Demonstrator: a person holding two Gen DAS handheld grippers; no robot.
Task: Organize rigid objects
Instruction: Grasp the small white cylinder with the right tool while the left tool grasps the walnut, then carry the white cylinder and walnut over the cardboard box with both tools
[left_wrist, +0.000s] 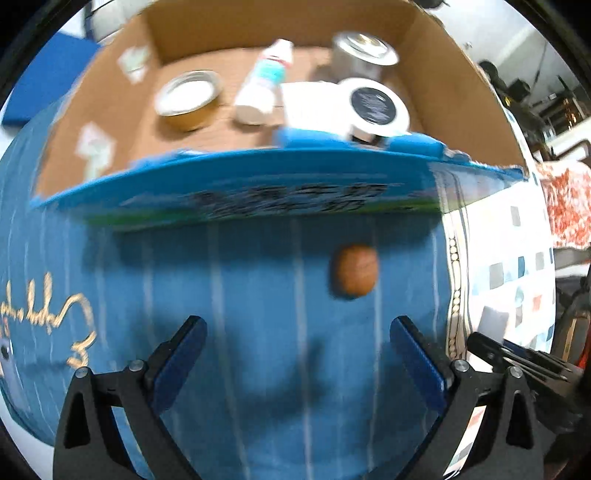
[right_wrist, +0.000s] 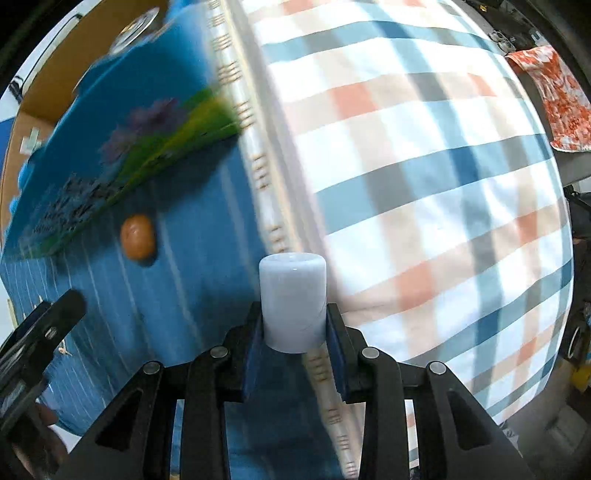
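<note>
My left gripper (left_wrist: 295, 332) is open and empty above the blue striped cloth (left_wrist: 258, 295). A small brown egg-shaped object (left_wrist: 356, 271) lies on the cloth just ahead and to the right of it, in front of the cardboard box (left_wrist: 461, 74). The box holds a gold tin (left_wrist: 190, 98), a white tube (left_wrist: 264, 81), a white jar with a black lid (left_wrist: 373, 105) and a silver can (left_wrist: 364, 51). My right gripper (right_wrist: 295, 325) is shut on a pale white cylinder (right_wrist: 293, 304). The brown object (right_wrist: 137, 236) shows to its left.
The box's blue printed flap (left_wrist: 277, 188) hangs over the cloth toward me. A checked cloth (right_wrist: 424, 184) covers the surface to the right. An orange patterned cloth (right_wrist: 561, 99) lies at the far right. The other gripper (right_wrist: 40, 332) shows at the left edge of the right wrist view.
</note>
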